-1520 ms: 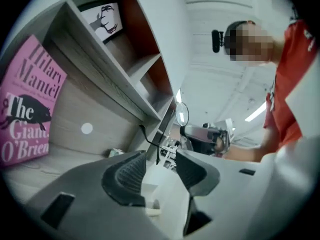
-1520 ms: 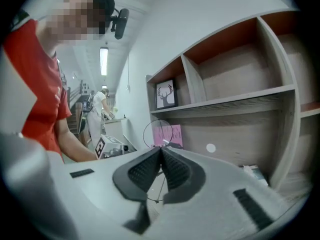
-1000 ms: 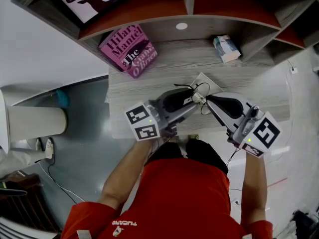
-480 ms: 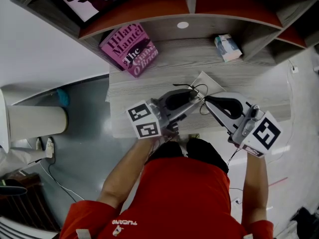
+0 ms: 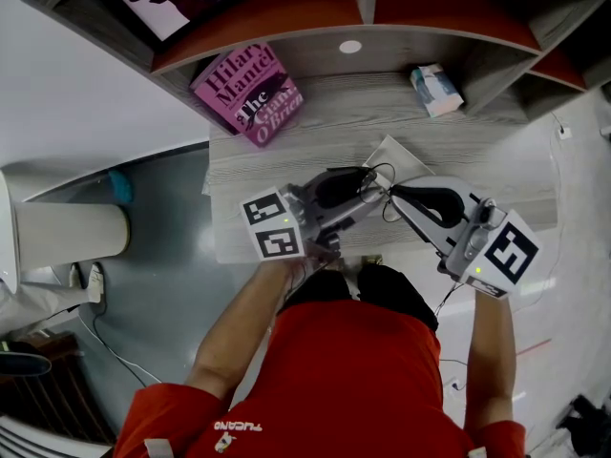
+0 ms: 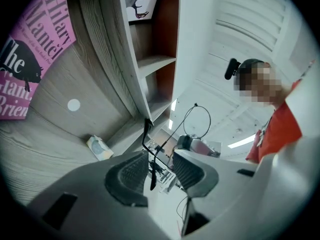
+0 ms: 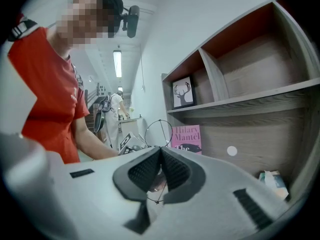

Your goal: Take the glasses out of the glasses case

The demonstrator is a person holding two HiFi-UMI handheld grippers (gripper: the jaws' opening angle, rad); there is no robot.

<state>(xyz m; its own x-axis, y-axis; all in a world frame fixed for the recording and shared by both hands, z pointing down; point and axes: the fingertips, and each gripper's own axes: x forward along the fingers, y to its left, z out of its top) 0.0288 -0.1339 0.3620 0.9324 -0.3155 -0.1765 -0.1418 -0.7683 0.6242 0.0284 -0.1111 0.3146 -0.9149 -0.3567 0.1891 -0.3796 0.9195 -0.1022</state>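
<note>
Between the tips of the two grippers, off the desk (image 5: 286,160), hang the glasses (image 5: 379,181), thin wire frames with dark temple ends, already out of any case. The right gripper (image 7: 160,156) has its jaws pressed together on the wire rim, so the frame stands straight ahead of it. The left gripper (image 6: 160,156) faces it from the other side; its jaws are opening, and one dark temple end stands between the pads, close to one pad but not pinched. The glasses' long axis seems to run from one gripper across to the other, so the coming move likely rests on the right gripper's hold alone. Below the tips a flat white thing (image 5: 393,153) lies on the desk; whether it is the case I cannot tell. Beyond the grippers are a pink book (image 5: 246,93) and a small box (image 5: 434,92).
</note>
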